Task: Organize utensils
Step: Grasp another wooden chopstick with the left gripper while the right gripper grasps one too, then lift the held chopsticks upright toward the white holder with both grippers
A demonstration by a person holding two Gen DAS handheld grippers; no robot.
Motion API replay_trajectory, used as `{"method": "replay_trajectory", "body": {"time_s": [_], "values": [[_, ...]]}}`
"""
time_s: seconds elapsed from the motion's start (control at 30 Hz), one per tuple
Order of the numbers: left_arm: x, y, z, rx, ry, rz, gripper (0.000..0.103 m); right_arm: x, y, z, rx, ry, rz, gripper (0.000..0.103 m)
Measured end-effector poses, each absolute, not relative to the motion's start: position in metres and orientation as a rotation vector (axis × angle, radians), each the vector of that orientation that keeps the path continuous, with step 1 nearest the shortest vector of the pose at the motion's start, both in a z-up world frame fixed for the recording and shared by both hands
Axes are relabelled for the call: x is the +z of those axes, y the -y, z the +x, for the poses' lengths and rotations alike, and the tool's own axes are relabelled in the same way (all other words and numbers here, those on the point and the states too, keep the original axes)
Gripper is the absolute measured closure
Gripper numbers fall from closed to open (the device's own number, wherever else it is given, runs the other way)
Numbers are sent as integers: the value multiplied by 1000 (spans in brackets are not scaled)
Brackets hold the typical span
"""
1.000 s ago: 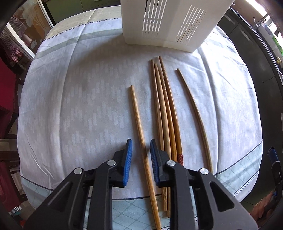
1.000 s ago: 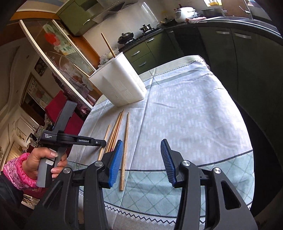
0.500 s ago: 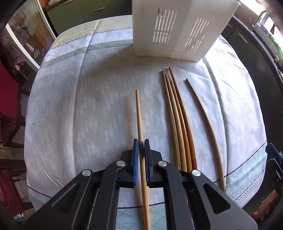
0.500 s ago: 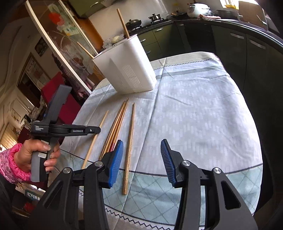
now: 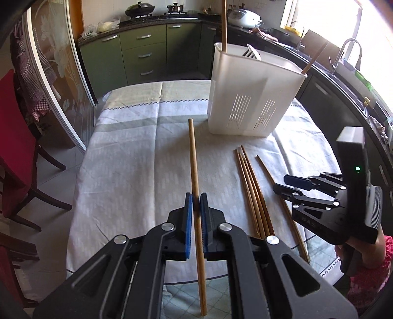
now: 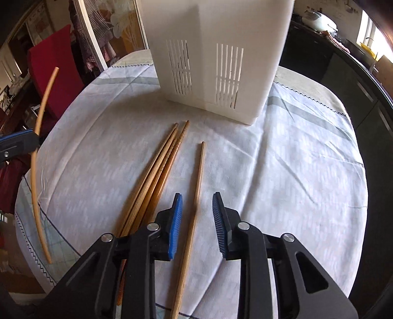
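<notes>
A chopstick (image 5: 194, 159) is clamped in the left hand-held gripper (image 5: 196, 205) above the cloth-covered tabletop (image 5: 127, 171). The right hand-held gripper (image 6: 197, 211) is spread over a lone chopstick (image 6: 197, 186). A caddy (image 5: 248, 98) stands by the far edge; green cabinets (image 5: 145, 56) lie behind.

Holder (image 6: 216, 56) top and single chopstick (image 6: 194, 208) near end cut by frame edges

A home kitchen: green cabinets (image 5: 145, 56) run under a dark counter carrying a wok (image 5: 139, 11), a rice cooker (image 5: 244, 17), and a sink faucet (image 5: 350, 52) by the window.
</notes>
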State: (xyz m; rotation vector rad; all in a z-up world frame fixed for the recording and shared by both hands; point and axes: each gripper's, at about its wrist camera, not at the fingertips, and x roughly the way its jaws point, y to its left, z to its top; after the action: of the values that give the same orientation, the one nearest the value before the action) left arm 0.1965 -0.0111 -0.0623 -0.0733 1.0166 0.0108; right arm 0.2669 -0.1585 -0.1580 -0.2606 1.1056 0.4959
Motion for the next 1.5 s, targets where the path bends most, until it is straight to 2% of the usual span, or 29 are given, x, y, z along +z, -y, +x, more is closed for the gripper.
{"method": "replay_trajectory", "body": {"time_s": [0.1,0.3,0.33,0.37,0.57,0.87,1.07,1.3,1.43,1.5], "values": [[-54,6,188,5,-981,-64,97,-164,149,275,479,-1134,-285,82],[-48,6,179,-11,-942,-41,97,-166,139,289,469,-1151,-265,83],[-48,6,178,-13,-941,-39,97,-166,138,290,466,-1150,-261,85],[-48,8,176,-17,-941,-38,97,-167,136,292,461,-1145,-261,93],[-46,10,173,-31,-937,-36,97,-166,143,293,470,-1134,-227,97],[-35,12,168,-38,-903,-19,97,-96,183,267,493,-959,-116,97],[-58,11,190,-47,-1008,-19,97,-59,206,242,520,-870,-61,97],[-119,0,243,-35,-1225,-81,96,-36,236,199,547,-800,-6,97],[-136,1,257,-27,-1259,-69,87,-30,248,184,546,-787,4,97],[-139,3,262,-23,-1261,-63,87,-28,251,180,547,-782,9,97]]}}
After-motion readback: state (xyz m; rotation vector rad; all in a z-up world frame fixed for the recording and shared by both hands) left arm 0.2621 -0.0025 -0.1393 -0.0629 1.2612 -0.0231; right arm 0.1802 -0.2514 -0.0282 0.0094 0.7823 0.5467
